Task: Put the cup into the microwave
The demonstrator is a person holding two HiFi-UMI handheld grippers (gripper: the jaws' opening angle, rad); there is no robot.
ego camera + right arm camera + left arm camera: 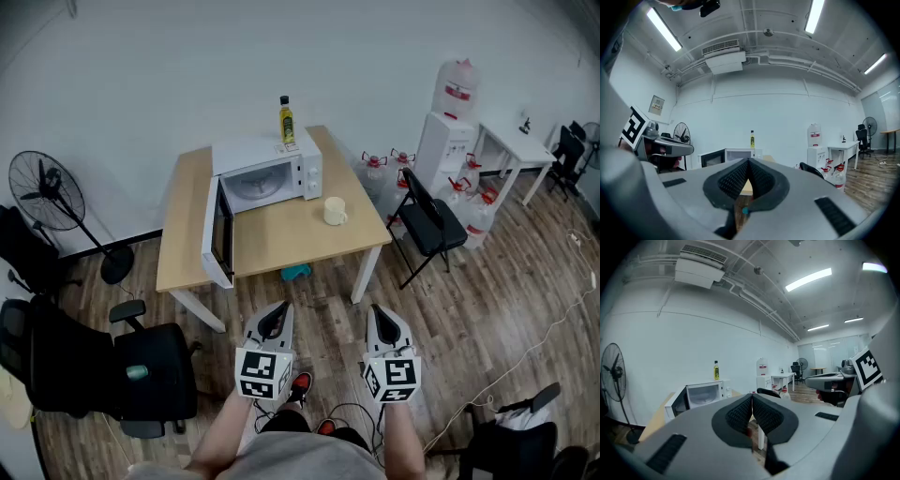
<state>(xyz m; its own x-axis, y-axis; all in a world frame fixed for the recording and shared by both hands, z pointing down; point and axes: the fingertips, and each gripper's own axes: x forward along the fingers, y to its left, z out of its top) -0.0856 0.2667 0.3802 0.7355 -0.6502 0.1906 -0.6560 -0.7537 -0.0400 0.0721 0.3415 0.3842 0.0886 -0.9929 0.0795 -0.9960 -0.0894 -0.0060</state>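
Observation:
A cream cup [335,211] stands on the wooden table [272,253], to the right of a white microwave [267,174] whose door [218,234] hangs wide open. In the left gripper view the microwave [701,394] shows far ahead; the cup is hidden there. My left gripper [274,322] and right gripper [382,323] hover side by side over the floor, well short of the table's front edge. Both are shut with nothing between the pads, as seen for the left gripper [752,401] and the right gripper [748,165].
A yellow bottle [286,121] stands on top of the microwave. A black folding chair [427,225] sits right of the table, with a water dispenser [446,136] and jugs behind it. An office chair [141,370] and a fan [47,192] are at left. A cable crosses the floor.

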